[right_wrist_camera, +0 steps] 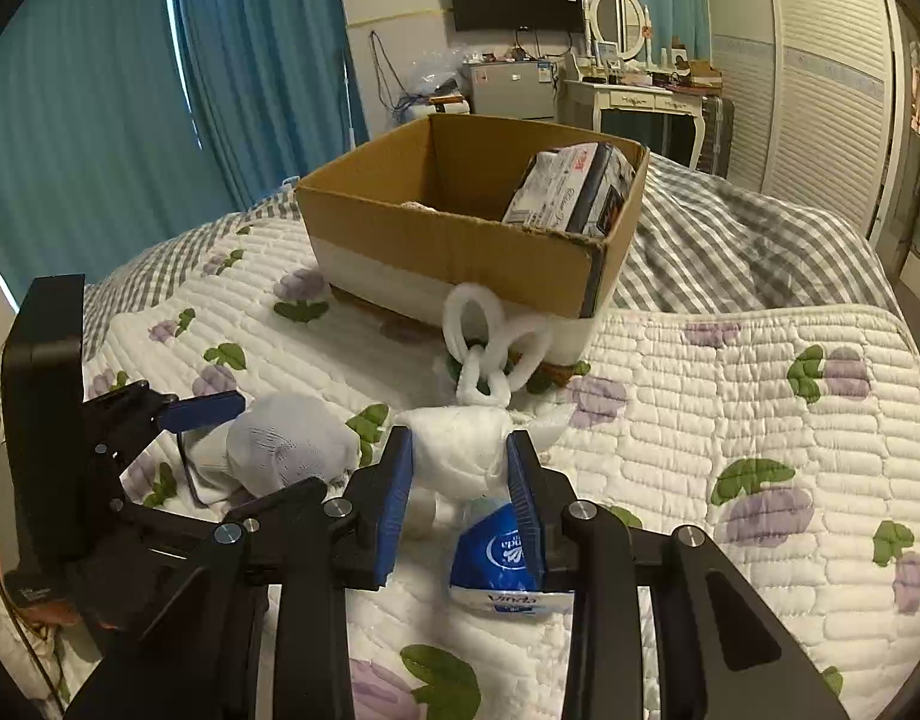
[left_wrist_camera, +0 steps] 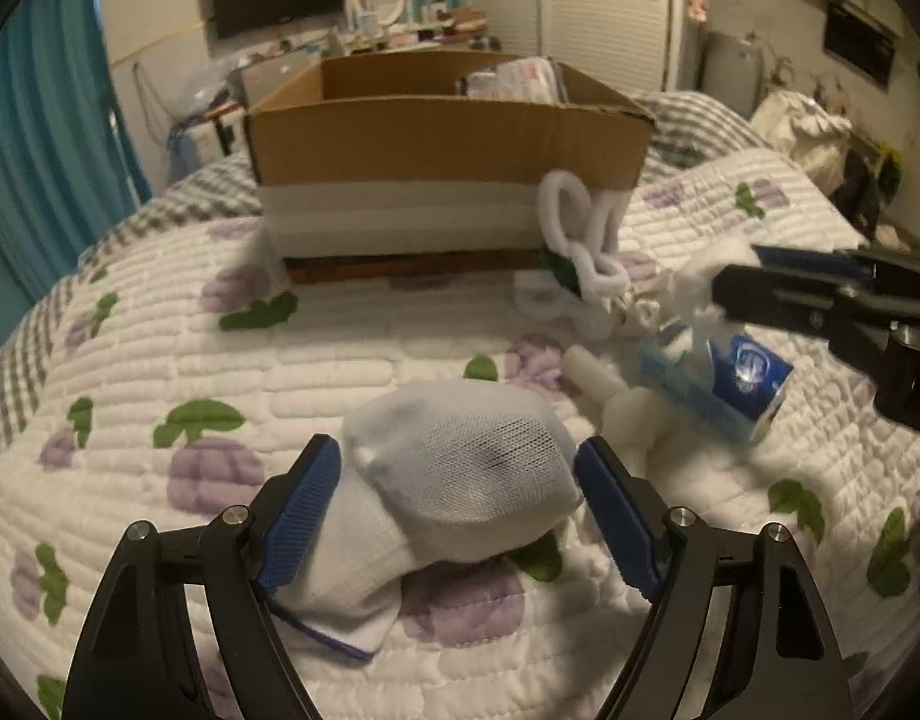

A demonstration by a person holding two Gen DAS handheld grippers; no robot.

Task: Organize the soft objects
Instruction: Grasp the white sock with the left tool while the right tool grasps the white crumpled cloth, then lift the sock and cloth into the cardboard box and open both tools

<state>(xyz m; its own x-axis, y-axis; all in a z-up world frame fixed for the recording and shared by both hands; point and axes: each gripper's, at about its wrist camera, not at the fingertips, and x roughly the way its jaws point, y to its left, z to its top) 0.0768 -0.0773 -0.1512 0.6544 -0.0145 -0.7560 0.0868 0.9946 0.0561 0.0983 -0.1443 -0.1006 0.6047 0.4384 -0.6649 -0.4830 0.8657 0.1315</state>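
Fingers [left_wrist_camera: 610, 498] spread around sock [left_wrist_camera: 460, 480].

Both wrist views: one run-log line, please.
left tongs: open around sock | right tongs: open around white bag | box: behind

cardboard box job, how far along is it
Early on. The cardboard box holds only a pack of tissues and a glimpse of something pale. In hand: the left tool is open around the white socks, and the right tool brackets a white plastic bag, not visibly clamped. Left on the quilt: the blue tissue pack and the white foam chain.
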